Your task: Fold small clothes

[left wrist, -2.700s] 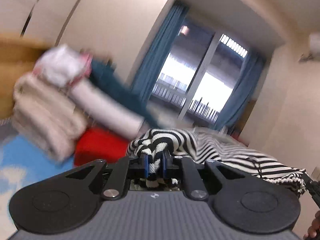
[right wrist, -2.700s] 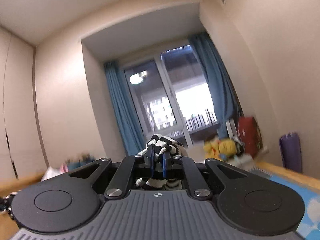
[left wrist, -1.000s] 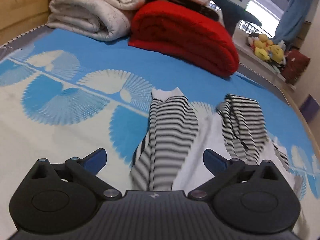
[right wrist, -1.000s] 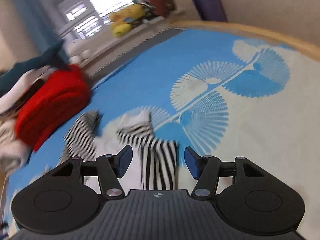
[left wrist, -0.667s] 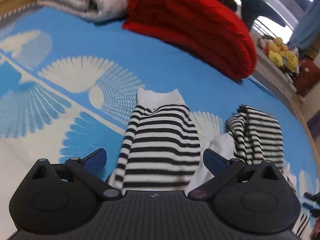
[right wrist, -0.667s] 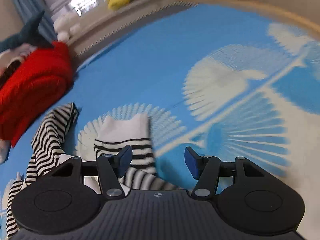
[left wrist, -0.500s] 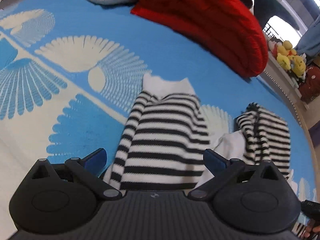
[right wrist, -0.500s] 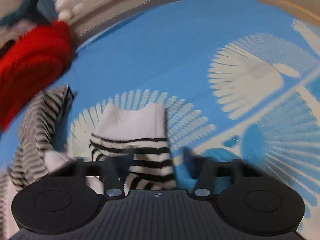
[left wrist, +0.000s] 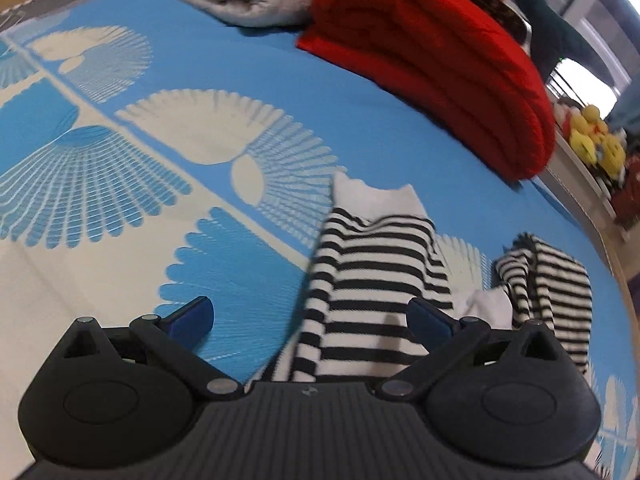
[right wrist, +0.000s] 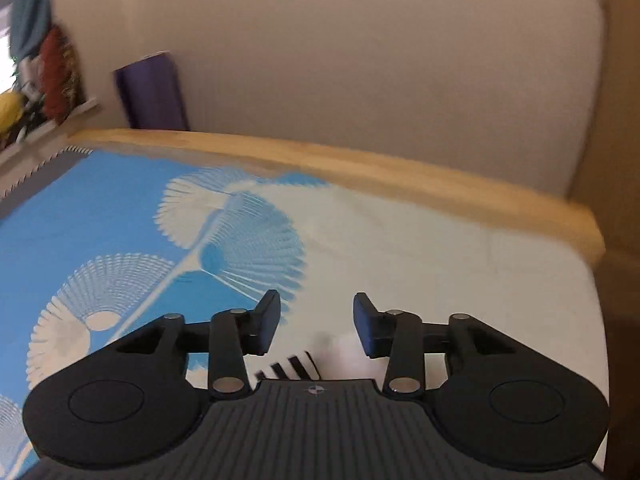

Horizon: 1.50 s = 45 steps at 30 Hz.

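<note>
The striped garment (left wrist: 376, 280) lies flat between the left gripper's (left wrist: 310, 316) spread fingers (left wrist: 192, 314).

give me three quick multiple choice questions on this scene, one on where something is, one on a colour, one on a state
1. Where does the red folded blanket lie relative to the striped garment?
A. under it
B. beyond it, toward the far end of the bed
C. between the left tongs

2. What colour are the garment's stripes?
A. black on white
B. red on white
C. green on yellow

3. How do the left tongs stand?
A. clamped on the blanket
C. shut on nothing
B. wide open over the garment, not gripping it

Answers: 1 B, the blanket sits further up the blue patterned sheet, apart from the garment. 2 A, dark bands cross white knit. 3 B, both blue fingertips stand far apart with the cloth below them.
</note>
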Available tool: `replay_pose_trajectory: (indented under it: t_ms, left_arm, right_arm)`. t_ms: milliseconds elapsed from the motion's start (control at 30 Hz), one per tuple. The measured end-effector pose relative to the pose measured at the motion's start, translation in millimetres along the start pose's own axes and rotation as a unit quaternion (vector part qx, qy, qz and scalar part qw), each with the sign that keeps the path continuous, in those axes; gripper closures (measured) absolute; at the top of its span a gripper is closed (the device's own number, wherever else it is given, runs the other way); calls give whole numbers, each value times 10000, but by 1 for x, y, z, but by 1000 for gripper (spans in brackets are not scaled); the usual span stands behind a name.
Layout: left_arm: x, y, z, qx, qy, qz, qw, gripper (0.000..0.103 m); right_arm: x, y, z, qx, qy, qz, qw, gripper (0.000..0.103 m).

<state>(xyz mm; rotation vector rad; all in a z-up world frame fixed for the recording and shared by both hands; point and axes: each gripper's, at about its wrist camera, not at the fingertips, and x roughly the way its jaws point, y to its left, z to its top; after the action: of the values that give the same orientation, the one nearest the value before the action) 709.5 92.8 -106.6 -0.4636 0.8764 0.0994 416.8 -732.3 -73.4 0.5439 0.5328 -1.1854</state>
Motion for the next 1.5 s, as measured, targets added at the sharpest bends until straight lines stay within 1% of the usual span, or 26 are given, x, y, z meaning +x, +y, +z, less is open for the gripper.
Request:
replay_pose_trajectory:
  t_ms: [33, 167, 267, 333, 400, 500, 567, 600, 633, 667, 700, 767, 800, 867, 933, 1000, 1067, 1100, 1133, 1167, 1200, 1233, 1300, 1367, 1433, 1500]
  left_arm:
    - [-1, 1, 1, -45, -3, 11, 10000, 0]
    - [-6, 1, 8, -29, -68, -42, 10000, 0]
    - [-5, -2, 14, -8, -102, -112, 9999, 0]
    - [-2, -5, 20, -45, -163, -133, 9998, 0]
    - [6, -9, 24, -56, -109, -153, 9998, 0]
    - [24, -20, 29, 23, 160, -455, 9988, 0]
    - [41, -29, 32, 42, 389, -686, 9969, 0]
    - [50, -32, 33, 34, 435, -710, 9965, 4]
    - [55, -34, 34, -7, 315, -499, 9983, 44]
    - [57, -33, 34, -49, 248, -415, 9988, 77]
    - [59, -28, 36, -114, 374, -547, 9977, 99]
    - [37, -7, 40, -281, -75, -377, 9989, 99]
    - [20, 11, 45, -251, -390, -113, 9989, 99]
    - [-12, 62, 54, -569, -786, 240, 9950, 99]
    - [-45, 131, 56, -1122, -1172, 822, 9833, 99]
    - [-64, 197, 51, -1675, -1147, 1217, 9716, 98]
    - [-75, 255, 36, -2409, -893, 1199, 9590, 97]
    - [-79, 277, 24, -2757, -837, 1011, 9523, 88]
    - [-82, 290, 16, -3020, -738, 813, 9470, 67]
    - [-86, 298, 7, -3236, -665, 665, 9415, 67]
    - [-93, 299, 0, -3289, -654, 564, 9404, 57]
    - [-101, 297, -1, -3199, -561, 594, 9439, 35]
    - [-117, 281, -3, -2905, -318, 781, 9531, 10]
    - [-137, 257, -10, -2443, -88, 782, 9665, 9]
    - [-158, 226, -26, -1769, 239, 558, 9824, 8]
    - [-183, 192, -54, -1075, 489, 341, 9924, 6]
  right_arm:
    - [-2, -6, -3, 56, 0, 100, 9999, 49]
    - [-21, -13, -28, -3, 154, 439, 9989, 49]
    - [-59, -8, -62, -133, 401, 1258, 9912, 49]
    - [-89, 1, -86, -464, 638, 1846, 9797, 49]
    - [-122, 9, -113, -889, 879, 2443, 9616, 49]
    - [-160, 25, -136, -1545, 1152, 3017, 9337, 49]
    - [-186, 35, -149, -1937, 1134, 3235, 9192, 49]
    - [-196, 40, -151, -2039, 1073, 3334, 9142, 49]
    - [-207, 44, -157, -2132, 991, 3417, 9099, 49]
    - [-217, 49, -162, -2291, 907, 3494, 9040, 49]
    - [-226, 52, -167, -2430, 782, 3566, 8987, 49]
    - [-234, 58, -173, -2713, 523, 3407, 8987, 49]
    - [-238, 60, -175, -2825, 426, 3334, 8984, 49]
    - [-245, 59, -178, -2911, 291, 3249, 8994, 49]
    - [-241, 59, -179, -2939, 349, 3211, 8996, 49]
    - [-234, 55, -182, -2926, 442, 3134, 9023, 49]
    - [-230, 53, -187, -2950, 605, 3035, 9040, 49]
    - [-230, 50, -189, -2921, 697, 2980, 9061, 49]
    - [-228, 48, -189, -2905, 784, 3014, 9048, 49]
    - [-227, 46, -190, -2940, 877, 2984, 9038, 49]
    - [-224, 44, -191, -2950, 959, 2946, 9039, 48]
    - [-223, 40, -193, -2943, 1044, 2981, 9020, 48]
    - [-220, 27, -196, -2922, 1194, 2972, 9011, 48]
    - [-216, 6, -199, -2819, 1303, 2910, 9049, 48]
    - [-212, -19, -201, -2618, 1431, 2765, 9135, 47]
    - [-206, -45, -201, -2389, 1656, 2745, 9166, 47]
